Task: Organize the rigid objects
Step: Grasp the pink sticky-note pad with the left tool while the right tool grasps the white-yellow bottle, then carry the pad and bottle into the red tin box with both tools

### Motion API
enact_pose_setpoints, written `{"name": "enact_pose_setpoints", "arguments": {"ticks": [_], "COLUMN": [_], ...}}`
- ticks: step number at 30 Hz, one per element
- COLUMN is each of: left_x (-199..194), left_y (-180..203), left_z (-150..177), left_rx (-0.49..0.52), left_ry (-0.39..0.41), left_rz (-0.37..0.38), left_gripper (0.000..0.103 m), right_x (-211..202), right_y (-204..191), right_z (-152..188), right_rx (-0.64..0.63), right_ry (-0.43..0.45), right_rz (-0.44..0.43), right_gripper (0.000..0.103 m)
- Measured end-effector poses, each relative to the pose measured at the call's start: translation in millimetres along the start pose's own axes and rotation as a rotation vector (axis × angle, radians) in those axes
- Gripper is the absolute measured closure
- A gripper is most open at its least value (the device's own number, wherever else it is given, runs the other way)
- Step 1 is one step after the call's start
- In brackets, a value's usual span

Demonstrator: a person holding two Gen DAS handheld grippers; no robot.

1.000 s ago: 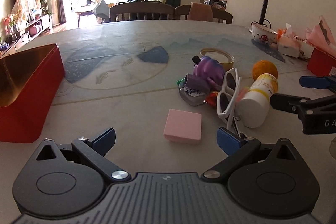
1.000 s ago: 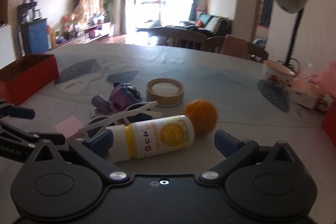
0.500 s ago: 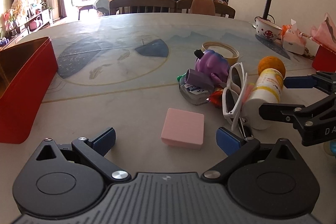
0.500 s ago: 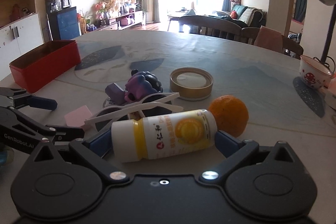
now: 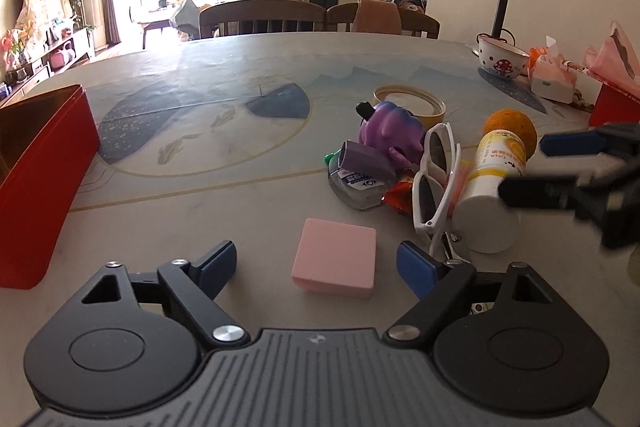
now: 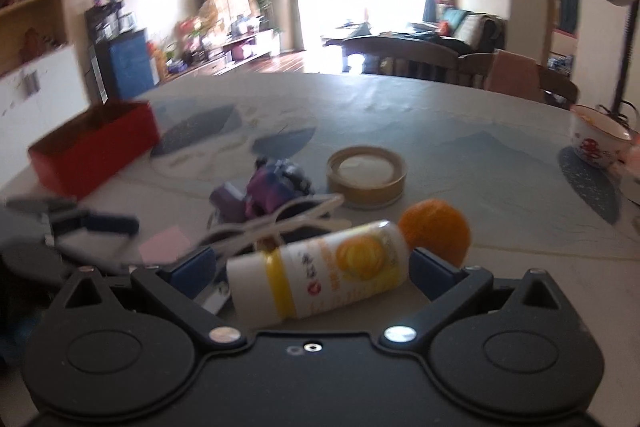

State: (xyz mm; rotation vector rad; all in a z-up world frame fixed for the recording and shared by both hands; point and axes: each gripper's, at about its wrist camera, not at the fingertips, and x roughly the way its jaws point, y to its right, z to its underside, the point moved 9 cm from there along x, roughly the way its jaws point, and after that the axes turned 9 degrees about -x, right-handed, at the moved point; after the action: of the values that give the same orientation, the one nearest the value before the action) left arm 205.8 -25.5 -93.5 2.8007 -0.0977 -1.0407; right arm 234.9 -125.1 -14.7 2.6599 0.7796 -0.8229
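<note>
Jaws wide on both: right gripper [image 6: 310, 267] straddling bottle [image 6: 320, 269], left gripper [image 5: 316, 265] straddling pink block [image 5: 335, 257]; centre before closing.

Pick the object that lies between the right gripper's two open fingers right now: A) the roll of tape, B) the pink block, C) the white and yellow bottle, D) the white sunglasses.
C: in the right wrist view the white and yellow bottle lies on its side between the spread fingers of the right gripper, while the pink block sits in front of the left gripper.
</note>
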Motion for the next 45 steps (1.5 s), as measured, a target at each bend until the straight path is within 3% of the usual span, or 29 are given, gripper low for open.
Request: {"name": "enact_pose_setpoints", "arguments": {"ticks": [8, 10, 15, 20, 25, 28, 45], "left_x": [2, 2, 1, 0, -1, -3, -21], "left_y": [7, 9, 10, 12, 12, 11, -16], "left_z": [0, 0, -1, -1, 0, 0, -9], "left_rx": [0.022, 0.037, 0.048, 0.057, 0.050, 0.038, -0.080], "left_ry": [0.008, 0.015, 0.027, 0.033, 0.032, 0.030, 0.051], "left_rz": [0.016, 0.009, 0.003, 0.010, 0.011, 0.016, -0.002], "left_gripper": [0.025, 0.029, 0.051, 0.062, 0.063, 0.063, 0.063], "right_x": [23, 28, 35, 29, 29, 23, -20], "right_y": [25, 27, 26, 20, 6, 6, 13], "right_z": [-2, 2, 12, 16, 23, 24, 10], "right_rx": [0.200, 0.251, 0.290, 0.314, 0.298, 0.302, 0.286], "right_ry": [-0.056, -0.070, -0.100, -0.115, -0.155, -0.151, -0.023], "right_rz": [0.189, 0.192, 0.186, 0.139, 0.095, 0.086, 0.086], "right_gripper": [0.000, 0.002, 0.011, 0.026, 0.049, 0.055, 0.059]}}
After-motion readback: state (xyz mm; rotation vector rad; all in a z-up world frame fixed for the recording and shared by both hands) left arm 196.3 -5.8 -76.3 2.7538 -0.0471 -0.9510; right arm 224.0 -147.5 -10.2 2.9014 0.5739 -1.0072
